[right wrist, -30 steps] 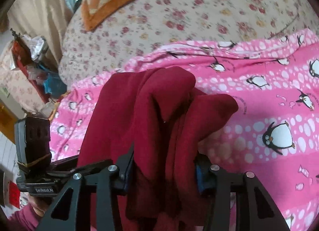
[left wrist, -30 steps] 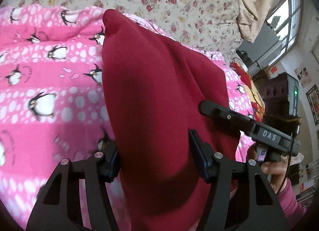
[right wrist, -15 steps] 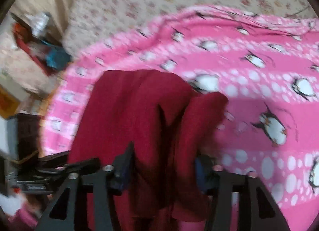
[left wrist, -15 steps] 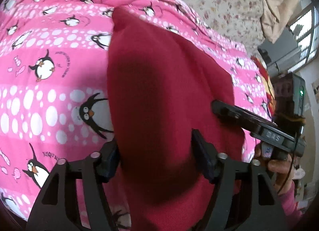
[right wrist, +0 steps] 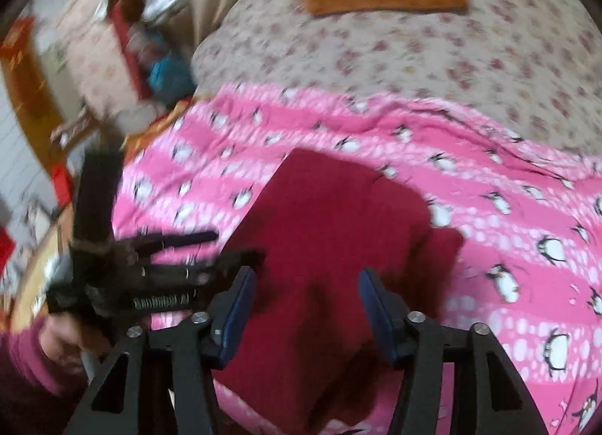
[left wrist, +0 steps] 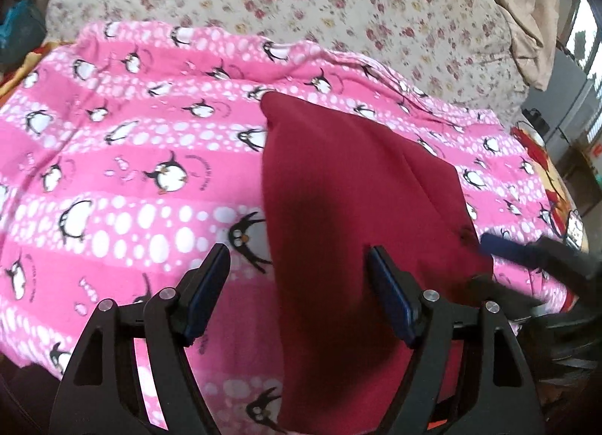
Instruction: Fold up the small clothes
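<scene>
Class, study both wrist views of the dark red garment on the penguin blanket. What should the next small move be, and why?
Probably draw both grippers back off the dark red garment. It already lies folded on the penguin blanket. The left gripper has its jaws opening, with only one side over the cloth and neither pad pressing it. The right gripper has its jaws closing astride it without gripping.

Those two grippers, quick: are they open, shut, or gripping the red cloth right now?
Left gripper: opening, pads clear of the dark red garment lying partly between them.
Right gripper: closing around the garment, pads not visibly pressing it.
</scene>
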`<state>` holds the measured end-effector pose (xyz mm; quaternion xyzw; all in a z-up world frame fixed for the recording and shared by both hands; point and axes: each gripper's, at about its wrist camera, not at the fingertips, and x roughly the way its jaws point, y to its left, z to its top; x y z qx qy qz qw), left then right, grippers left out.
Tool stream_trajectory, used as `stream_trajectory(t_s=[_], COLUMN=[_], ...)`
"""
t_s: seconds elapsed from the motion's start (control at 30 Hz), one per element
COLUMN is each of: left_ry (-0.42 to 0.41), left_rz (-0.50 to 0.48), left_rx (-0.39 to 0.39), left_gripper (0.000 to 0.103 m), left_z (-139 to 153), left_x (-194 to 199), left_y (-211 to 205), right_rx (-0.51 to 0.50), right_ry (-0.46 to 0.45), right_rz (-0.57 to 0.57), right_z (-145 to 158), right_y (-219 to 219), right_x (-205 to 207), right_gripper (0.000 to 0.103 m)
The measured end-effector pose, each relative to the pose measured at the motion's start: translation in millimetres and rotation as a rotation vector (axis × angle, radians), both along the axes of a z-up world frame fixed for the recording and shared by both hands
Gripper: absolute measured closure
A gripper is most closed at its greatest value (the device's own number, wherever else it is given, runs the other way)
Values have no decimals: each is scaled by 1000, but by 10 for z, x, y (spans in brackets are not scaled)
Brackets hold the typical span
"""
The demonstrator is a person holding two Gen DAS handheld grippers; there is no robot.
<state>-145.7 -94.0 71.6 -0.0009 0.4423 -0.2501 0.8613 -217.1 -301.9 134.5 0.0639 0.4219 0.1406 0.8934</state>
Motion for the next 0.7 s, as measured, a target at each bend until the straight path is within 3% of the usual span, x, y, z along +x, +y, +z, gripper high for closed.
stream_trajectory(t_s=[0.13, 0.2, 0.47, 0.57, 0.63, 0.7], left_ry=[-68, -89, -153, -164, -157, -162], left_rz=[22, 23, 54, 65, 65, 75], left_rx=[38, 47, 23, 20, 10, 7], left_gripper=[27, 27, 27, 27, 27, 27], left_z=[57, 75, 203, 250, 270, 287], left_x=[-113, -163, -346, -407, -435, -470], left_y=[58, 85, 166, 174, 187, 205], right_rx=[-89, -94, 2, -12, -41, -65], right_ry=[93, 95, 34, 1, -19, -37], right_rz=[-61, -80, -155, -196, -221, -251], right_z=[-410, -508, -198, -75, -31, 5], right_y=[-19, -67, -113, -87, -57, -31], right_x=[8, -13, -250, -337, -379, -425], right_gripper=[54, 54, 51, 50, 44, 29])
